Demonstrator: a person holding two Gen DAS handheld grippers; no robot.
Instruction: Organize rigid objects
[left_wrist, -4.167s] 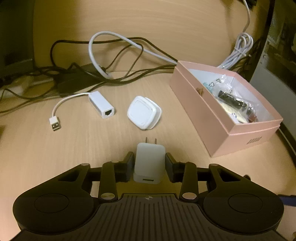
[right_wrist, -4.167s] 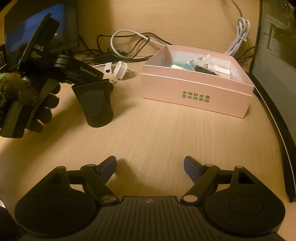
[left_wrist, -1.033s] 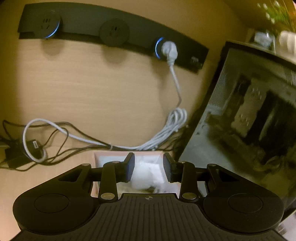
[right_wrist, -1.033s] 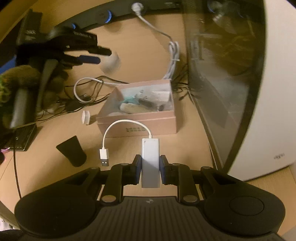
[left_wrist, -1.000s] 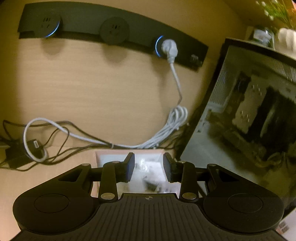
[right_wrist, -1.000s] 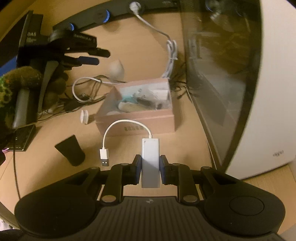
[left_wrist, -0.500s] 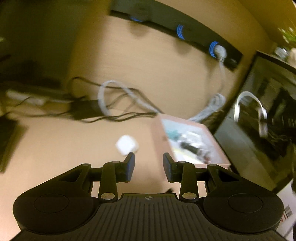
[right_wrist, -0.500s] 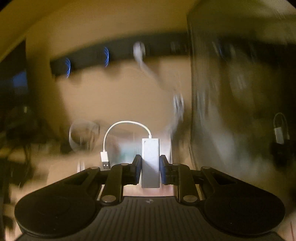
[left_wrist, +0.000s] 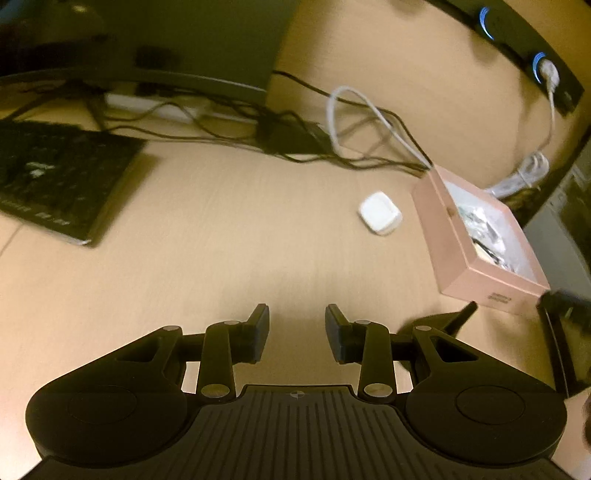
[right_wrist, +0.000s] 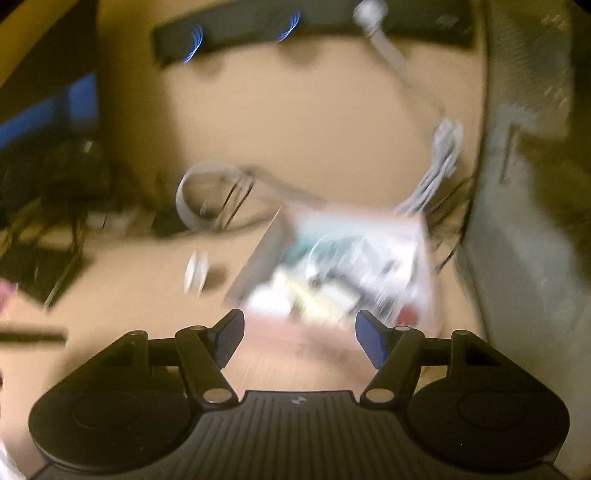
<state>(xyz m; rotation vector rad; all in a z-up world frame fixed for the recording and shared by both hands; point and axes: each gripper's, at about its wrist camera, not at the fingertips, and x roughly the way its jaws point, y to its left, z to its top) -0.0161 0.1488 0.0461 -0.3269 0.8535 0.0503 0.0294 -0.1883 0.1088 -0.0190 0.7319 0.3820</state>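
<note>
My left gripper (left_wrist: 297, 325) hangs open and empty over bare desk. A white square plug (left_wrist: 380, 213) lies ahead of it to the right, just left of the open pink box (left_wrist: 448, 236), which holds several small items. The right wrist view is blurred. My right gripper (right_wrist: 299, 328) hovers at the near edge of the pink box (right_wrist: 264, 254); its jaws are opening and nothing is between them. The white adapter is out of its fingers, and I cannot pick it out in the blurred box. The white plug (right_wrist: 195, 273) sits left of the box.
A dark keyboard (left_wrist: 55, 177) lies at the left, with a monitor base (left_wrist: 207, 85) and tangled cables (left_wrist: 332, 147) behind. A black wedge-shaped object (left_wrist: 443, 321) stands close to the right of my left gripper. A computer case (right_wrist: 524, 221) walls the right side.
My left gripper swung left and down, away from above the box to the desk. My right gripper moved forward over the box and opened; the white adapter left its fingers.
</note>
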